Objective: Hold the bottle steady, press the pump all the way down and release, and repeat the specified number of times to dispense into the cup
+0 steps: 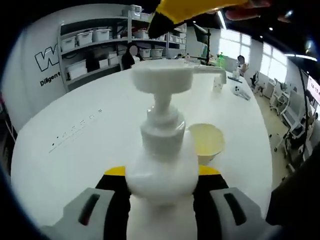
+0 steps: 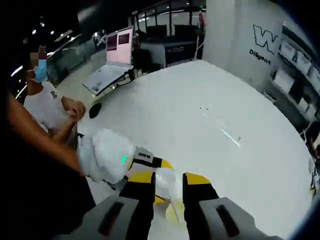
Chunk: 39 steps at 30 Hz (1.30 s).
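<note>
A white pump bottle (image 1: 161,175) stands on the big white table (image 1: 75,135), and the left gripper (image 1: 161,200) has its two yellow-tipped jaws closed against the bottle's rounded shoulders, one on each side, holding it upright. The pump head (image 1: 162,77) rises on its stem above the collar, its spout (image 1: 210,71) reaching out to the right in the left gripper view. Just behind and to the right of the bottle sits a small pale yellow cup (image 1: 206,141); its inside looks a creamy yellow, but I cannot tell whether any liquid lies in it. A yellow and black jaw tip of the right gripper (image 1: 172,15) hangs above the pump head, apart from it. In the right gripper view the right gripper (image 2: 167,192) looks down on the pump head (image 2: 165,186), which shows white between its yellow-tipped jaws; the jaws stand a little apart, and I cannot tell whether they touch it. The left gripper's (image 2: 150,162) yellow tips show just beyond, under a white-gloved hand (image 2: 107,156). On the far wall large white letters begin "W" (image 1: 46,59) with "Diligent" beneath, cut off. Shelves (image 1: 100,47) along that wall carry white storage bins. A laptop (image 2: 112,60) sits open at the table's far edge.
</note>
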Each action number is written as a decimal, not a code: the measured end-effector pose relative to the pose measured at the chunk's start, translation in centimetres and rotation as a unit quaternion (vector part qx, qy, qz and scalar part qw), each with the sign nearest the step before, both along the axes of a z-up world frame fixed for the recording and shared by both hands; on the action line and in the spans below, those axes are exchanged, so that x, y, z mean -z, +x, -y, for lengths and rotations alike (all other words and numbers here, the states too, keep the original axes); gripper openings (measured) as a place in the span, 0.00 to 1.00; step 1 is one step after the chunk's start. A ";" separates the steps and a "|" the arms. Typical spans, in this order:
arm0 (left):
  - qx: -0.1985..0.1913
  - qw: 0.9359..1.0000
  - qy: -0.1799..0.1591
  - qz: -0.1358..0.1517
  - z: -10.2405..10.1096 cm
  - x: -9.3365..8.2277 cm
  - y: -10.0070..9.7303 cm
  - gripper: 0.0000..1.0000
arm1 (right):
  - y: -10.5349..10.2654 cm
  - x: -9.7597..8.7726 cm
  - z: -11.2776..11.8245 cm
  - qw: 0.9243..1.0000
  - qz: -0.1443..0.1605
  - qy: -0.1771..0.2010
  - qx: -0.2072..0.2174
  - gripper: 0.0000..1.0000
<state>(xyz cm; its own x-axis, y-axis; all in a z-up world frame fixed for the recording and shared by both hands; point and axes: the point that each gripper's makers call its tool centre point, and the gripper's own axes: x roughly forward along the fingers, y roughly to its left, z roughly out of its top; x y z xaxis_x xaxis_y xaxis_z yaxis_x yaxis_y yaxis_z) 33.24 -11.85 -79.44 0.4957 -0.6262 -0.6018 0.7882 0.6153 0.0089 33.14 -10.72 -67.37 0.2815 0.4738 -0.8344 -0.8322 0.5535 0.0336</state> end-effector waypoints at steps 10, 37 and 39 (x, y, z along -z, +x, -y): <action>-0.039 0.999 -0.006 -0.003 -1.7 0.1 -0.4 0.43 | -1.5 -1.2 4.1 0.975 0.064 0.160 0.138 0.32; -0.192 0.981 0.003 0.011 -11.1 0.0 -0.9 0.42 | -8.0 4.4 8.1 0.963 0.096 0.182 0.174 0.69; -0.211 0.978 0.005 0.009 -12.1 0.0 -1.0 0.42 | -8.2 4.5 8.6 0.960 0.097 0.188 0.183 0.72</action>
